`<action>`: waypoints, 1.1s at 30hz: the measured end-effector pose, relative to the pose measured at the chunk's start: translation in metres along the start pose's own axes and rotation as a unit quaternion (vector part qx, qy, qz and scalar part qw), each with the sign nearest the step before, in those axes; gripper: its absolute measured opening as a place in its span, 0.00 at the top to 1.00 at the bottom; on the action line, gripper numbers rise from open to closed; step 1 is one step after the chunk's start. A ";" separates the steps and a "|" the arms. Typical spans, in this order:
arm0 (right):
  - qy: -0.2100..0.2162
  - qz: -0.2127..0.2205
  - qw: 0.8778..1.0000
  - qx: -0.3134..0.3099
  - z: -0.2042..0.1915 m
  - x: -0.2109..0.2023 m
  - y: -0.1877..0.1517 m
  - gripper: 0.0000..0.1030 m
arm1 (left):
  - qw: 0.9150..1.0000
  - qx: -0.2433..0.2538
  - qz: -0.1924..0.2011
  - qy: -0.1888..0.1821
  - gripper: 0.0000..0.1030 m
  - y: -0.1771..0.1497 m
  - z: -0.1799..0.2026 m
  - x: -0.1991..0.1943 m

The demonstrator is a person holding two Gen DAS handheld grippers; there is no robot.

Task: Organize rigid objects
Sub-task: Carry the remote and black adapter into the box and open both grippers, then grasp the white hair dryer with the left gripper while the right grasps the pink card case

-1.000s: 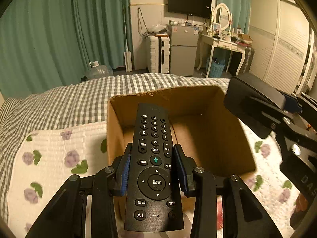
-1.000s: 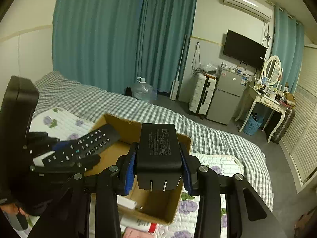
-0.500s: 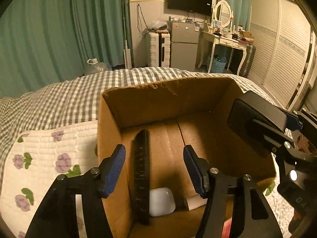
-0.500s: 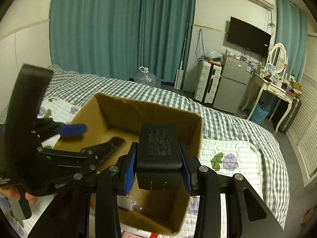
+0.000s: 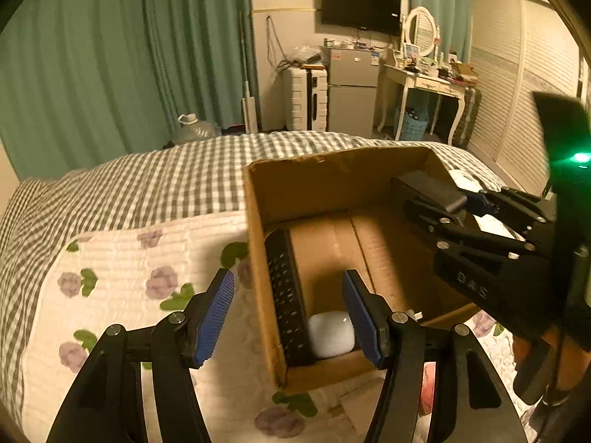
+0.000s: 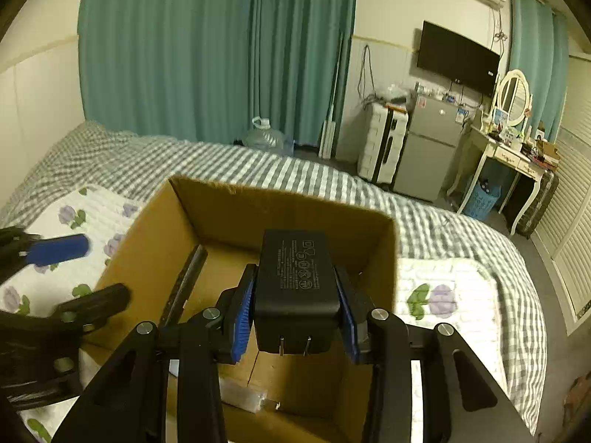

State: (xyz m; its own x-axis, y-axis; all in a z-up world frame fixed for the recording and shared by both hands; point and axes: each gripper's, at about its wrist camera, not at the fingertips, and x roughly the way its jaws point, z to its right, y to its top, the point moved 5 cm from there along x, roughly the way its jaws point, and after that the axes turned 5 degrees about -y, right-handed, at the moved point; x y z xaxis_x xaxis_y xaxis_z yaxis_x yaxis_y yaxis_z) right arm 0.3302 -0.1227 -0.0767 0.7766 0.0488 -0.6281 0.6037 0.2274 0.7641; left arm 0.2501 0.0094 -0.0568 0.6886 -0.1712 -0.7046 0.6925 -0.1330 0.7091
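Note:
An open cardboard box (image 5: 325, 177) (image 6: 280, 206) stands on the bed. A black remote (image 5: 286, 299) (image 6: 184, 280) lies on edge against the box's left wall, beside a white earbud case (image 5: 330, 334). My left gripper (image 5: 288, 317) is open and empty, just above the box's near left corner. My right gripper (image 6: 295, 313) is shut on a black power adapter (image 6: 295, 288), prongs toward the camera, held over the box's right half. The adapter also shows in the left wrist view (image 5: 430, 188).
A white quilted mat with purple flowers (image 5: 122, 284) covers the checked bedspread (image 5: 147, 184) around the box. A clear packet (image 6: 240, 395) lies on the box floor. Beyond the bed stand a fridge (image 6: 428, 155) and a white dressing table (image 6: 506, 151).
My left gripper opened and dropped the remote into the box, then drew back toward the left. My right gripper moved over the box with the adapter still held.

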 end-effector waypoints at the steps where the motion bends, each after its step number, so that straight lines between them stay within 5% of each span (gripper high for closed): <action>1: -0.002 -0.004 1.000 0.002 0.000 0.001 0.000 0.62 | 1.000 -0.004 -0.001 0.001 0.38 -0.003 -0.003 -0.003; 5: -0.007 0.022 1.000 0.011 0.007 -0.025 0.008 0.39 | 1.000 -0.012 -0.002 0.013 0.38 -0.011 -0.010 -0.019; 15: -0.031 0.041 0.998 0.026 0.043 -0.138 -0.010 0.11 | 0.998 -0.051 -0.019 0.014 0.38 -0.057 -0.002 -0.065; 22: -0.047 0.008 0.999 0.004 0.046 -0.164 -0.068 0.08 | 0.998 -0.050 -0.044 0.000 0.38 -0.104 0.026 -0.068; 33: -0.012 -0.078 0.996 0.031 0.051 -0.108 -0.149 0.08 | 0.991 0.045 -0.124 -0.010 0.38 -0.167 0.081 -0.010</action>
State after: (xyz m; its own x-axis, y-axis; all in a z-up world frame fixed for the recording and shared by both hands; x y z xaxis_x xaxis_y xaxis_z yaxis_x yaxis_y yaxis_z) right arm 0.1658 -0.2109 -0.1153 0.6762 -0.0056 -0.7367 0.7267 0.1701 0.6656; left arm 0.1100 -0.0462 -0.1664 0.4937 -0.1420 -0.8580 0.8180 -0.2590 0.5136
